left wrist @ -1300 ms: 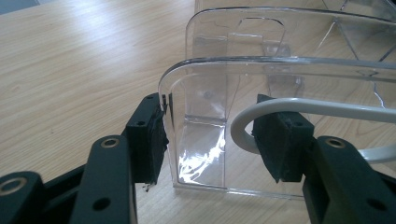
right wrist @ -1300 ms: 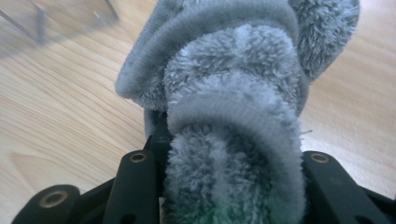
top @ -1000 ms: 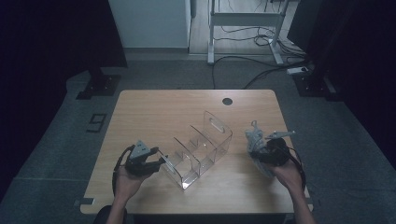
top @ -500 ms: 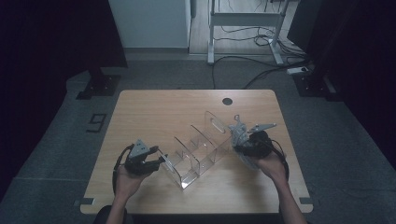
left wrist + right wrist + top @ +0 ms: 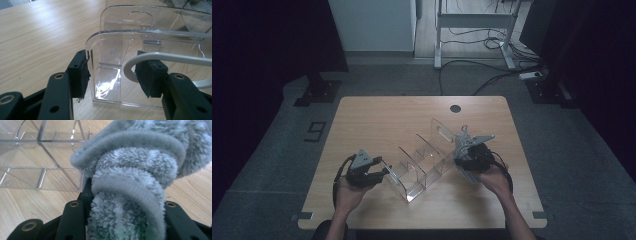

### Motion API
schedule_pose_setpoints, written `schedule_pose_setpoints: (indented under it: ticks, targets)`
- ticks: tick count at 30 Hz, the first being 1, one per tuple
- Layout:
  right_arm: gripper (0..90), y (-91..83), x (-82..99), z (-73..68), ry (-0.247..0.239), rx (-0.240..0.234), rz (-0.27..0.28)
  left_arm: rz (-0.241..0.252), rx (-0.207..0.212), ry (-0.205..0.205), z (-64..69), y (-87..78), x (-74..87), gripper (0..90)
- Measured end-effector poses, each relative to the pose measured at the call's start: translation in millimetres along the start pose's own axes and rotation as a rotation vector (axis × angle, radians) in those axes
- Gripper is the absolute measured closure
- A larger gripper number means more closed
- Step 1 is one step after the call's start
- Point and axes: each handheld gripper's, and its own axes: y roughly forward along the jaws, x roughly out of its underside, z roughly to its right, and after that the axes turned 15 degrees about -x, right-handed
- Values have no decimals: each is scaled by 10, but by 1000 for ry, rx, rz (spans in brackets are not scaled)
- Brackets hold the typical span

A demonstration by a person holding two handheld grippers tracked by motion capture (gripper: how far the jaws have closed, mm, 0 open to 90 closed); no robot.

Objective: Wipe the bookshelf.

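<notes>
While the left gripper steadies the near-left end of a clear acrylic organizer on the bench, the right gripper brings a rolled grey fleece cloth up to the organizer's far-right end. The left gripper's fingers stand apart on either side of the organizer's end wall, one pad against its rounded edge, the other with a white cable looped in front of it; whether that pad presses on the wall cannot be told. The right gripper's fingers are clamped on the cloth, which bulges up and out between them in the right gripper view.

The organizer lies diagonally across the bench, its long axis running from the left gripper up toward the right one, with upright dividers splitting it into open-topped compartments. From the cloth, the nearest compartment lies just ahead and to the left, at the organizer's tall end panel with its slot-shaped cut-out. The right hand is plainly the nearer one for any placing; the left looks set only to hold the organizer still.

The cloth is plush, thick-piled and ribbed at its hem, folded into a fat bundle, soft enough to squash into a compartment.
</notes>
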Motion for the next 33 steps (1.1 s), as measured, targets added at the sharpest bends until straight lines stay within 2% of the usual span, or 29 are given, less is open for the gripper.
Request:
schedule_pose_setpoints:
  ticks: [13, 19, 33]
  targets:
    - [574, 51, -27, -156, -26, -27, -22, -1, -5, -4, 14, -4, 3, 460]
    - [574, 87, -38, -217, -40, -58, -25, -4, -8, -10, 21, 1, 3, 459]
    - [572, 225, -97, -446, -98, -105, -58, -3, -26, -24, 40, 19, -4, 459]
